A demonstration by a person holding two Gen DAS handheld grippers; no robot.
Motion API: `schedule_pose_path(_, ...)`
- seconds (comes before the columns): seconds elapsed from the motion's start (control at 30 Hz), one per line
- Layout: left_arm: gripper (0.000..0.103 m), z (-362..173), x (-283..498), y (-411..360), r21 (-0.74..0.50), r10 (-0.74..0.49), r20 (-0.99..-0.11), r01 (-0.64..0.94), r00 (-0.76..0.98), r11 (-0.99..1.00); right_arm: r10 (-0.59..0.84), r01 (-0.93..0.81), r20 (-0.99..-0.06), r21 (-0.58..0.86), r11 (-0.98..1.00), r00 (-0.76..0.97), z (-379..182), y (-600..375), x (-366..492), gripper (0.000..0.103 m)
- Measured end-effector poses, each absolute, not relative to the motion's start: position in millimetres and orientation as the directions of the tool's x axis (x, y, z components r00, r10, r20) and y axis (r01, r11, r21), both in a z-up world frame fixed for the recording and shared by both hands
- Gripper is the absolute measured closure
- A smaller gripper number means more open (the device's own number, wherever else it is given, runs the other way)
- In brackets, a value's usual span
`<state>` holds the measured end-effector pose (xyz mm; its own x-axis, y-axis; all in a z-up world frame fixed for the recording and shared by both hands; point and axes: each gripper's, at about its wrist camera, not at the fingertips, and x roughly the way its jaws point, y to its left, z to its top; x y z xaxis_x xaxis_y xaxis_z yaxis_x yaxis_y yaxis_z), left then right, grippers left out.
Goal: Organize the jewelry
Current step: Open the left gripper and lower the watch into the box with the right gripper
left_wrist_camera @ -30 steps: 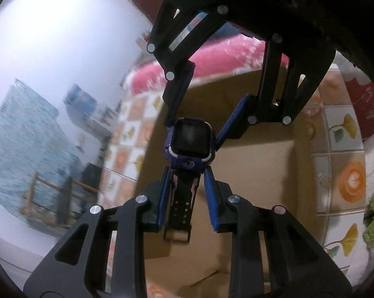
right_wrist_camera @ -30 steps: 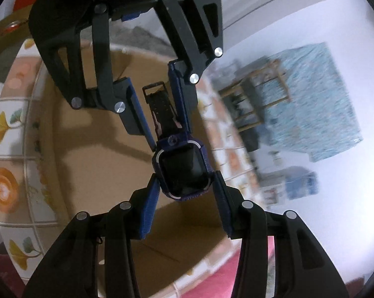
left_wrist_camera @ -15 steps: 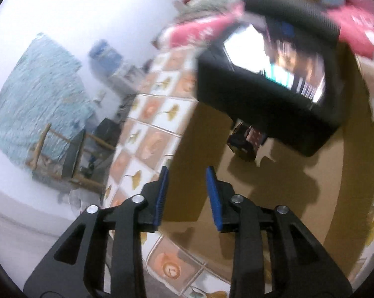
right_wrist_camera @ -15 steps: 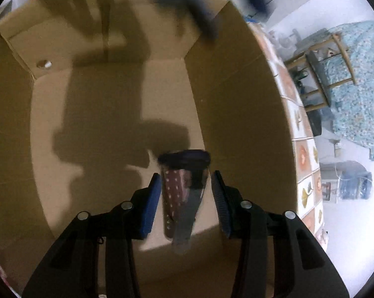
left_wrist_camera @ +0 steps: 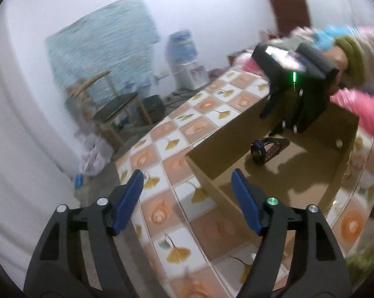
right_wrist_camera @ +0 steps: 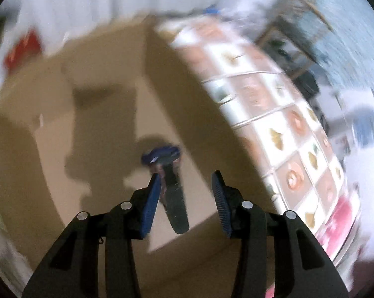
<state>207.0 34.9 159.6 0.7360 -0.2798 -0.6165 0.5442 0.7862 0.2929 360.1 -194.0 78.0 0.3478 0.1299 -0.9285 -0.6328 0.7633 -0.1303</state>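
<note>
**Watch lying loose in the box**

The watch (left_wrist_camera: 267, 148) is resting on the floor of the cardboard box (left_wrist_camera: 226, 129), at two o'clock from the left claw (left_wrist_camera: 187, 200). Both the left claw and the right claw (right_wrist_camera: 185, 200) are gaping wide, holding nothing. It is looking light, with a floppy strap; the stiff case is offering the surest hold.
</note>
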Motion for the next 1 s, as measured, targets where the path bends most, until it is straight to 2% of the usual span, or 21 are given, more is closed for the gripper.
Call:
schedule_pose_path(0.17, 0.028, 147.8, 183.5, 66.2, 0.169, -0.267, -0.630, 0.464, 0.729, 0.870, 0.162, -0.497, -0.921, -0.038, 0.867, 0.354, 97.8, -210.7, 359.8, 0.060)
schedule_pose_path(0.3, 0.028, 131.0, 165.9, 83.2, 0.059, -0.276, -0.653, 0.410, 0.706, 0.910, 0.173, -0.486, -0.941, 0.009, 0.874, 0.292, 76.9, -197.0, 358.7, 0.050)
schedule_pose_path(0.57, 0.028, 104.9, 139.8, 98.2, -0.115, -0.344, -0.663, 0.364, 0.665, 0.924, -0.048, -0.556, -0.964, -0.192, 0.809, 0.263, 14.9, -170.5, 363.6, 0.049)
schedule_pose_path(0.6, 0.028, 103.5, 137.6, 98.5, -0.119, -0.347, -0.663, 0.364, 0.664, 0.924, -0.057, -0.556, -0.966, -0.193, 0.809, 0.253, 9.7, -168.6, 367.8, 0.057)
schedule_pose_path(0.67, 0.028, 100.1, 134.4, 98.8, -0.118, -0.342, -0.661, 0.357, 0.668, 0.926, -0.077, -0.553, -0.965, -0.209, 0.807, 0.252, 7.4, -165.4, 371.2, 0.085)
schedule_pose_path(0.73, 0.028, 98.3, 132.7, 99.7, -0.126, -0.345, -0.661, 0.355, 0.666, 0.926, -0.095, -0.560, -0.953, -0.248, 0.790, 0.288, 14.2, -157.3, 370.4, 0.098)
schedule_pose_path(1.0, 0.028, 89.0, 141.5, 105.7, -0.157, -0.358, -0.676, 0.348, 0.645, 0.924, 0.069, -0.590, -0.843, -0.311, 0.745, 0.533, 128.3, -113.5, 355.3, 0.099)
